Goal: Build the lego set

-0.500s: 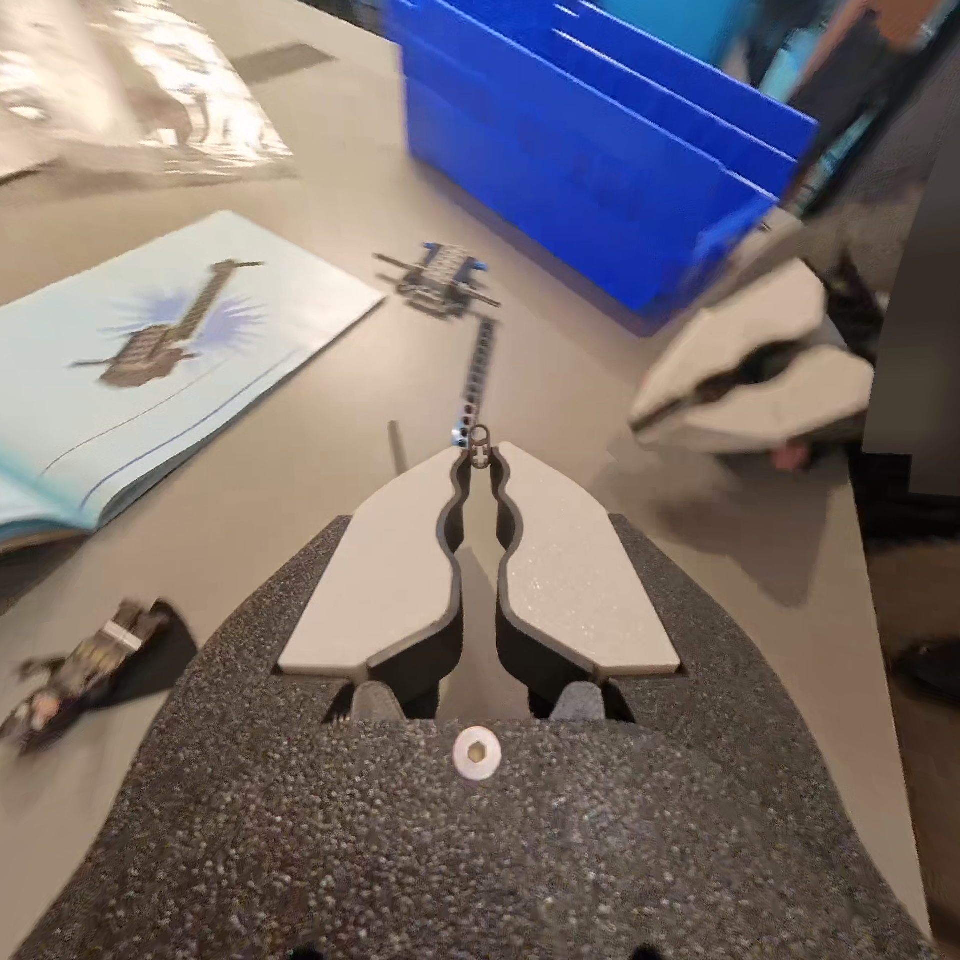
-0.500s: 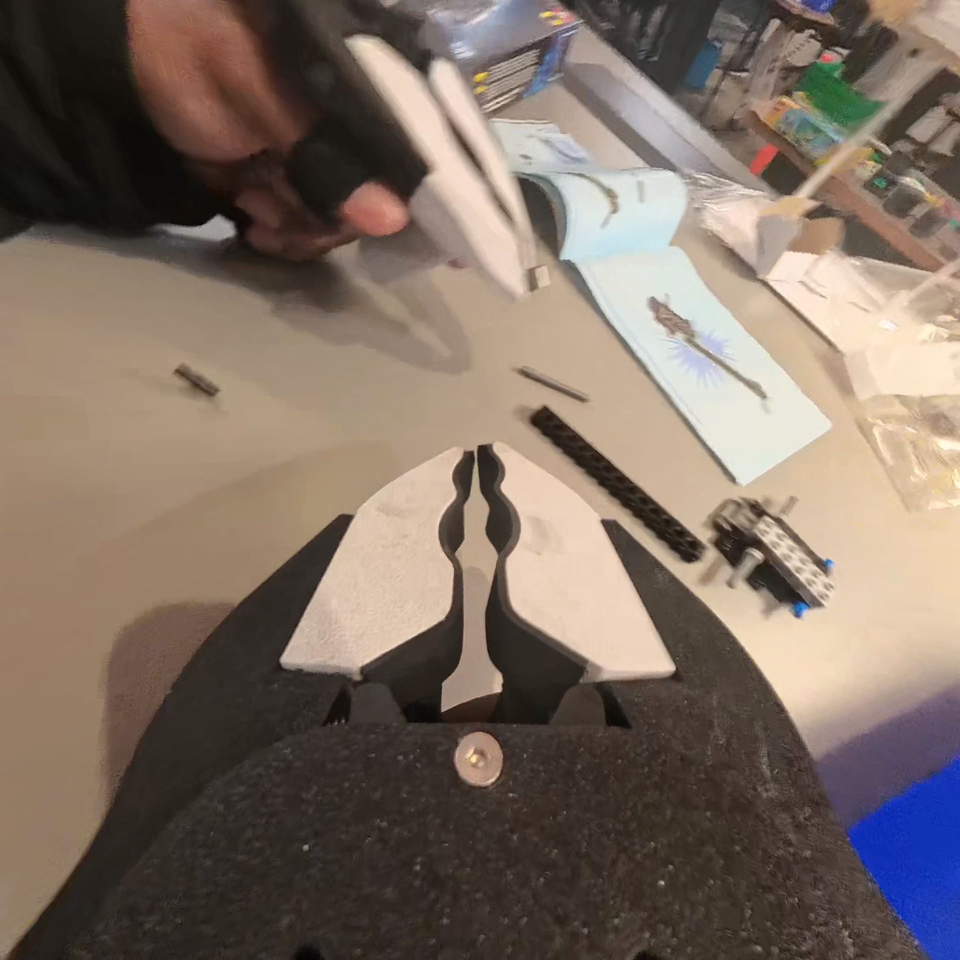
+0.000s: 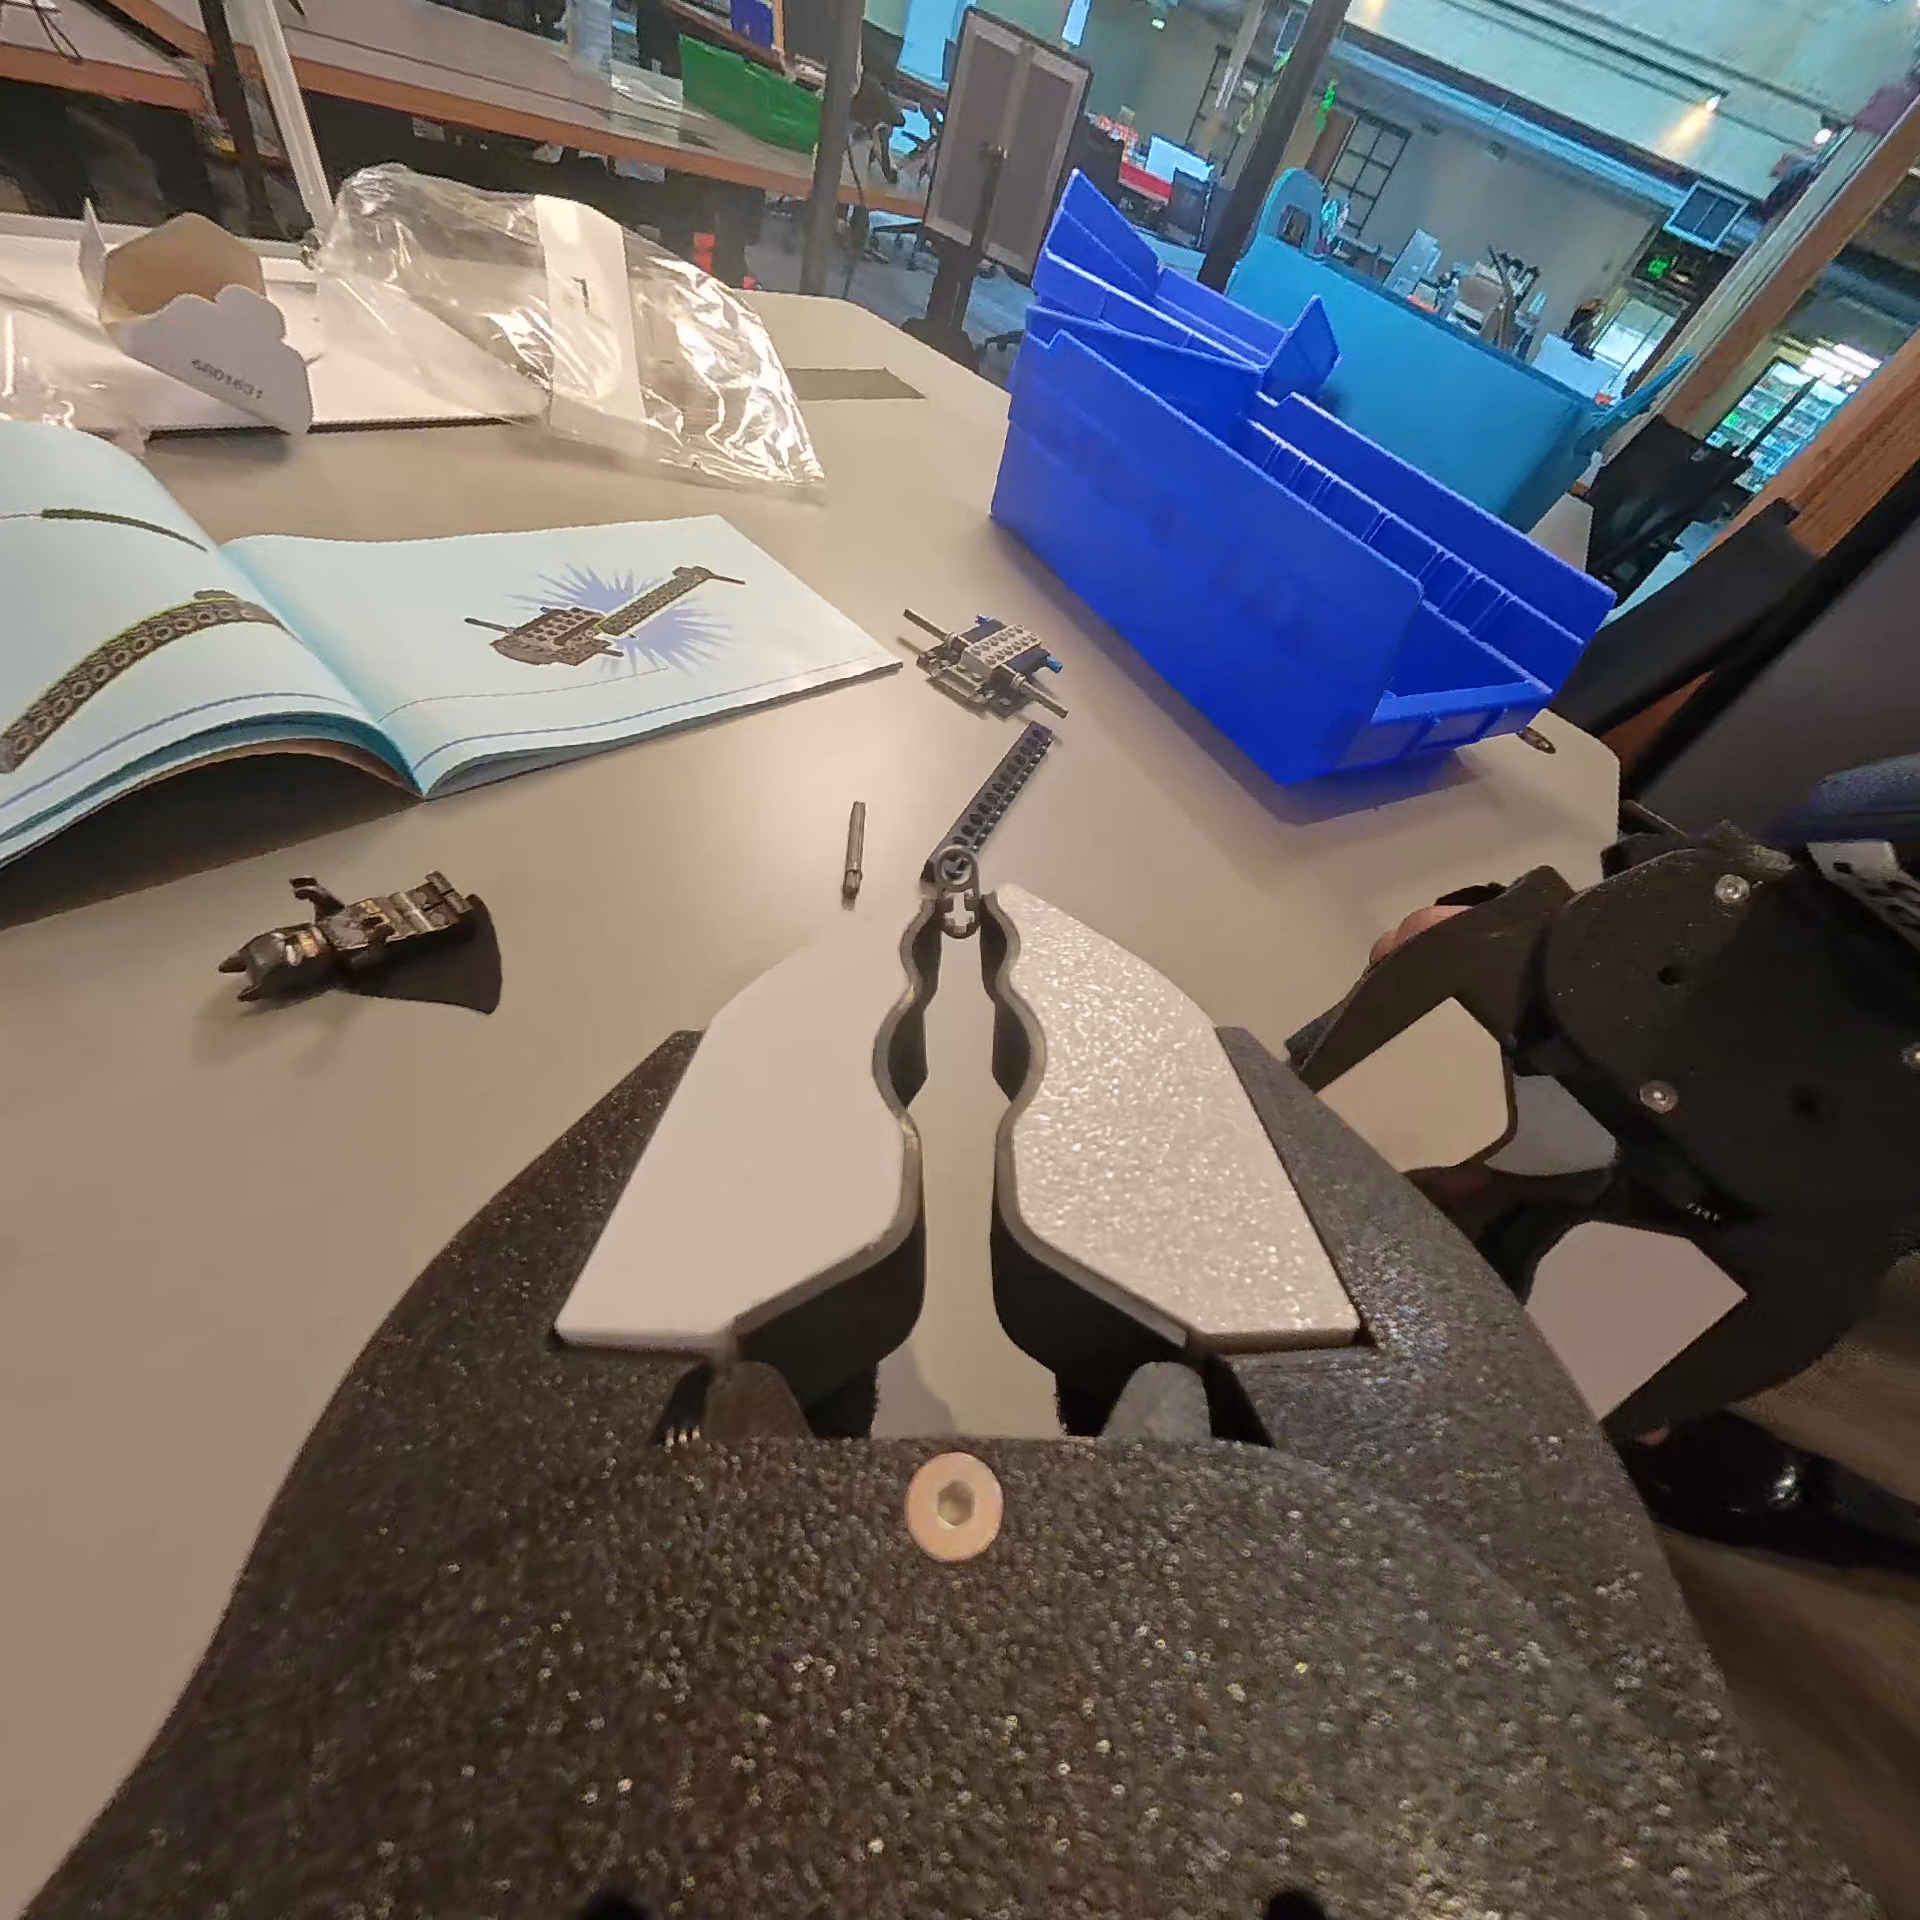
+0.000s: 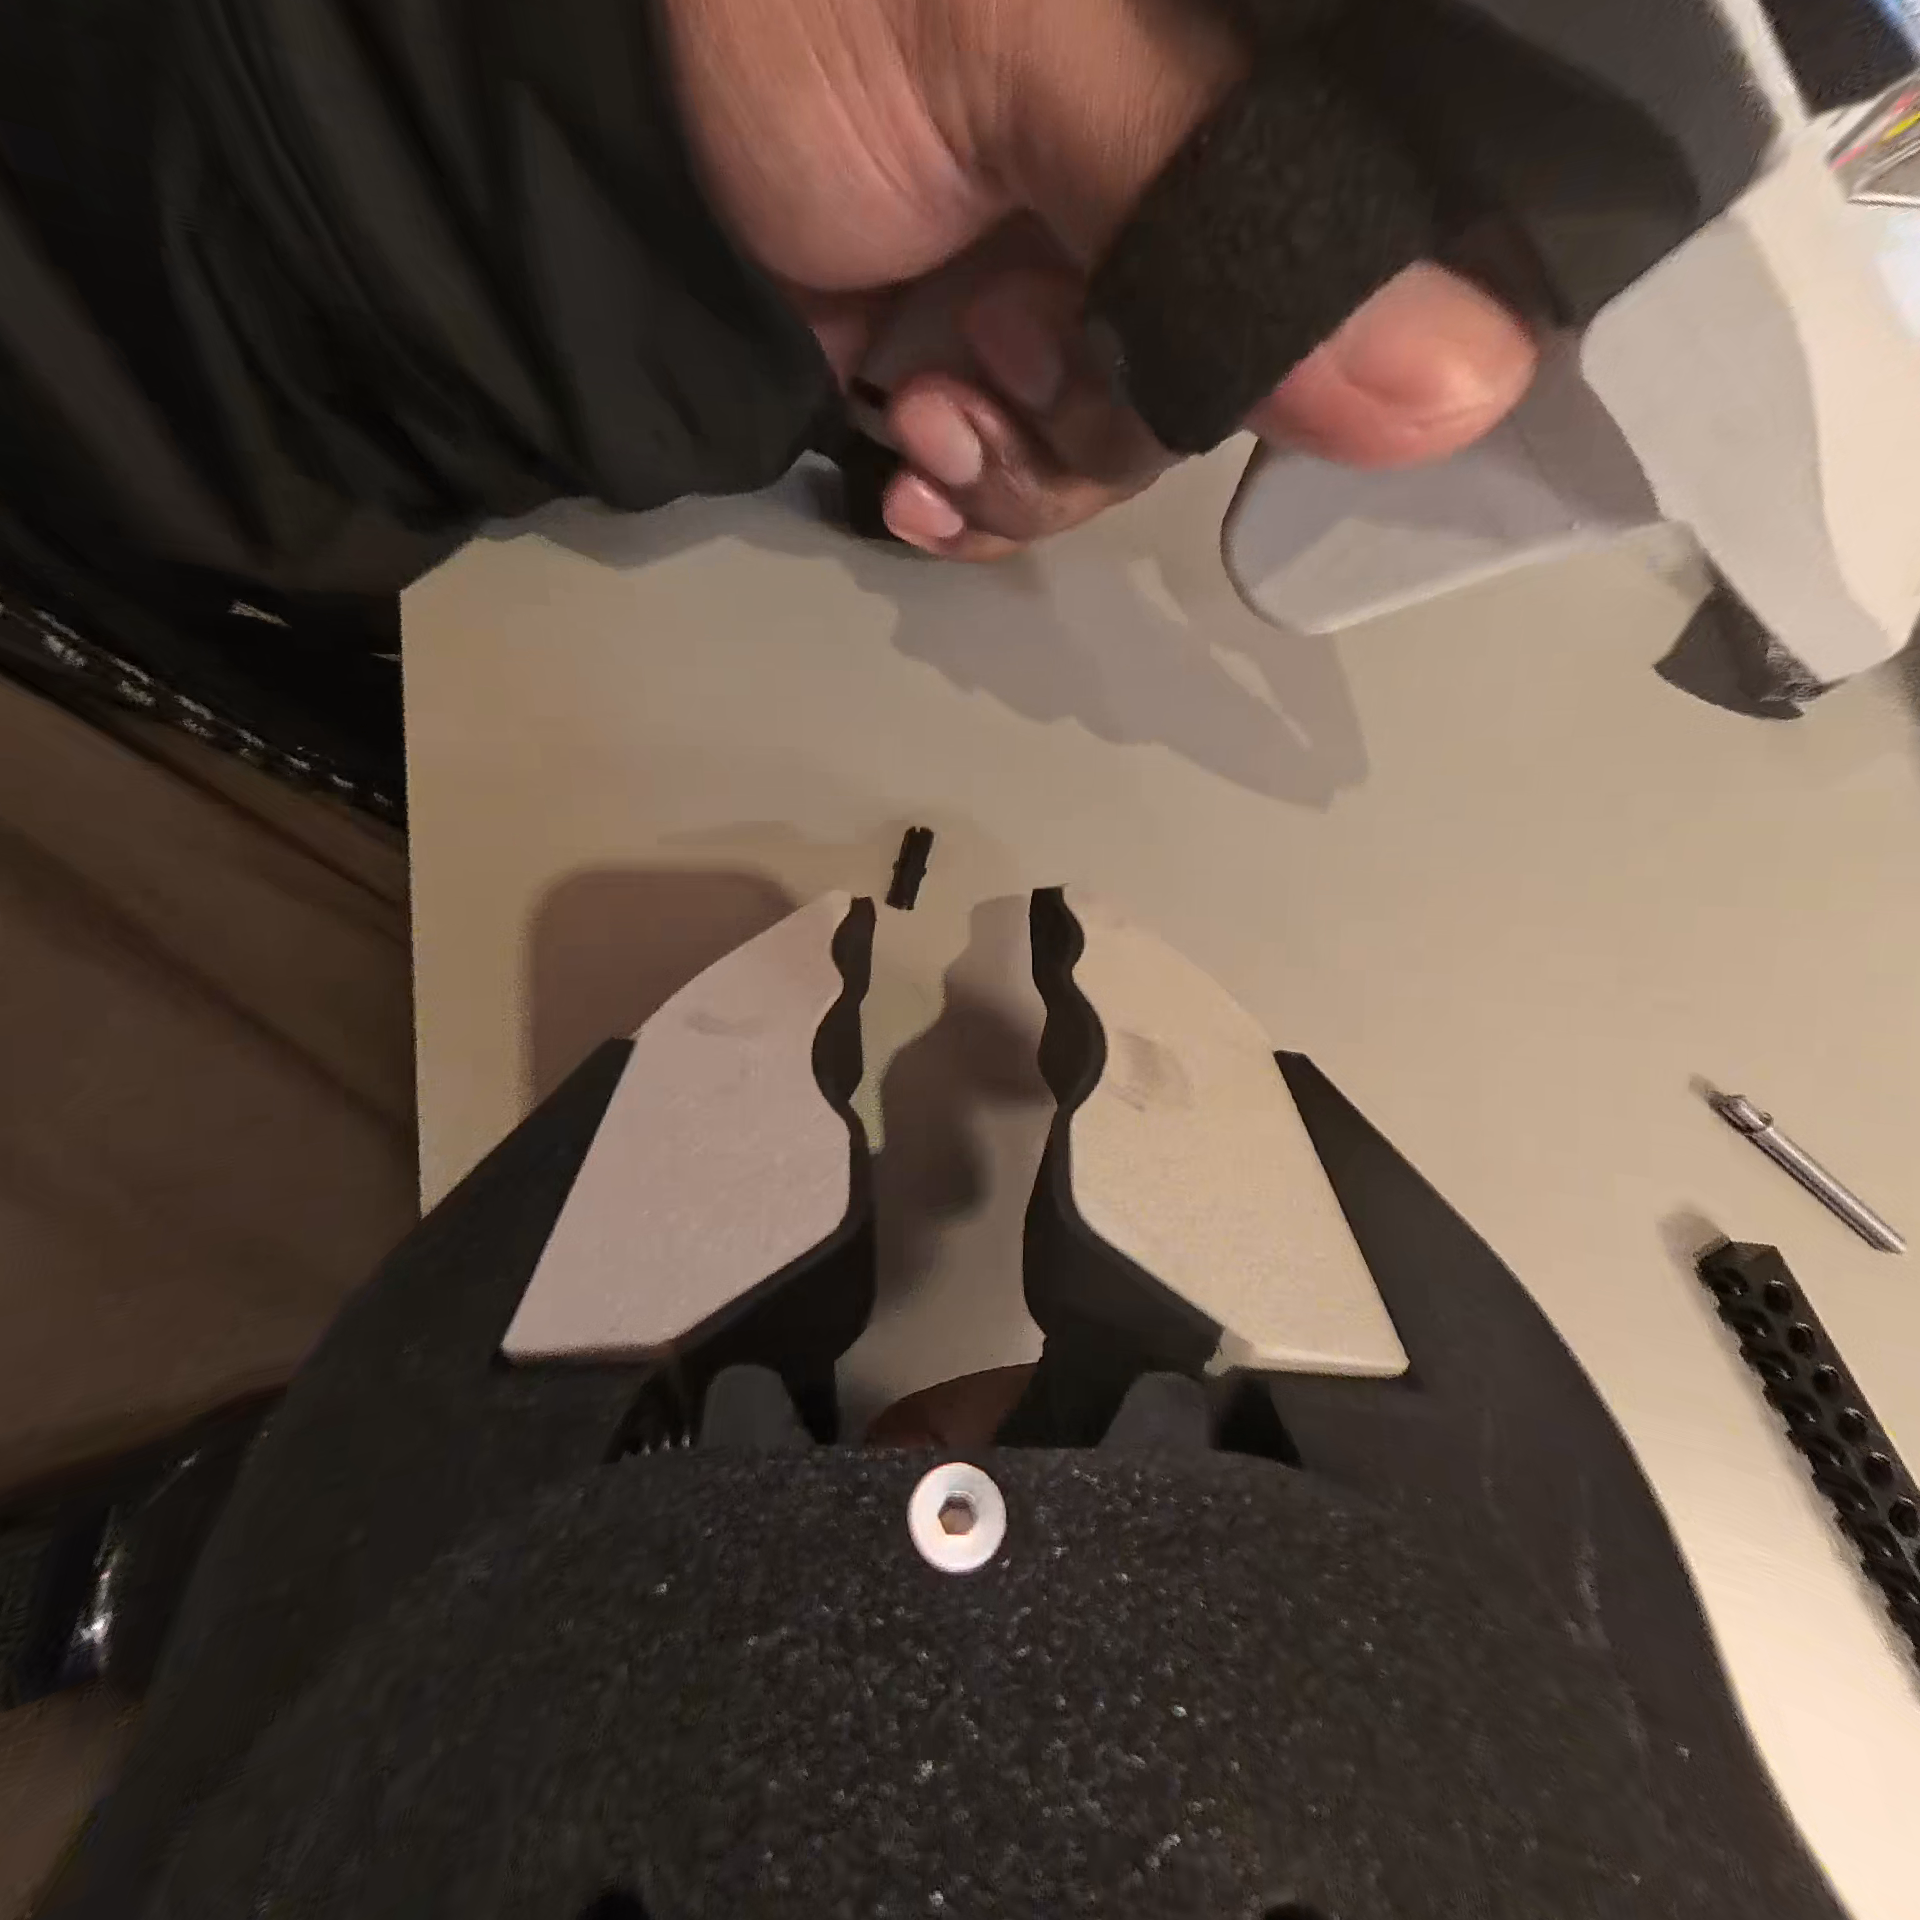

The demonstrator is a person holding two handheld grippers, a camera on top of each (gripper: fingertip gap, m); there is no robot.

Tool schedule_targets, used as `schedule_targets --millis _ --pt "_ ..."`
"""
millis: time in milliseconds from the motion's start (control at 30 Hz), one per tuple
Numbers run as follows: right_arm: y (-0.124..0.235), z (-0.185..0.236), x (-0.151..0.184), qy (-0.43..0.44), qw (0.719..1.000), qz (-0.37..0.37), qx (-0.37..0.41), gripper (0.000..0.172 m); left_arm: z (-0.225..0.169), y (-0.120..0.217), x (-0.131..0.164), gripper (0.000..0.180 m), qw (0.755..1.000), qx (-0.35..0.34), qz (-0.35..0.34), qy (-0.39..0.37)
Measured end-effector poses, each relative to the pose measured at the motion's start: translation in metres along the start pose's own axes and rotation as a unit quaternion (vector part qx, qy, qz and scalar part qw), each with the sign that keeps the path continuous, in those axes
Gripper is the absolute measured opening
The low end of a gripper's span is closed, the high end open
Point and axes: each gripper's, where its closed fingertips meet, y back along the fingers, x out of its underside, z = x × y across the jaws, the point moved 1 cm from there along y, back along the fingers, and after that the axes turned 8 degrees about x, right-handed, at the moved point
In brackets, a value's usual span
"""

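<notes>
Your left gripper (image 3: pixel 957 914) has its jaws closed on a small grey connector (image 3: pixel 957 878), lifted clear of the desk (image 3: pixel 623 1039), its round eye protruding past the tips. Your right gripper (image 4: pixel 951 902) stands open, empty, above the desk edge, a short black pin (image 4: pixel 909 868) lying just ahead of its left tip.

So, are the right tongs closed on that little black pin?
No, the right tongs stand open, and the black pin lies on the table just beyond the tips, untouched.

An open-plan workshop: long workbenches (image 3: pixel 582 94), a blue parts bin (image 3: pixel 1247 582), wooden posts (image 3: pixel 1808 260) and distant cluttered workstations (image 3: pixel 1455 270).
</notes>
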Motion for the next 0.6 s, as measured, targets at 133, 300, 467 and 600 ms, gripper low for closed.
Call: schedule_targets --millis 133,300,467,600 --pt "-0.003 0.001 0.002 -0.011 1.0 0.015 -0.01 0.031 -0.002 0.002 0.0 0.007 1.0 0.015 -0.001 0.015" --pt "-0.005 0.006 -0.001 -0.03 0.999 0.021 -0.024 0.03 -0.003 0.004 0.001 0.007 1.0 0.01 0.001 0.009" --pt "-0.009 0.01 0.001 -0.029 0.999 0.04 -0.009 0.021 -0.001 0.005 0.001 0.007 1.0 0.004 -0.002 0.01" --pt "-0.011 0.008 0.0 -0.031 0.999 0.042 0.014 0.012 0.0 0.003 0.002 0.007 1.0 0.003 0.003 0.009"
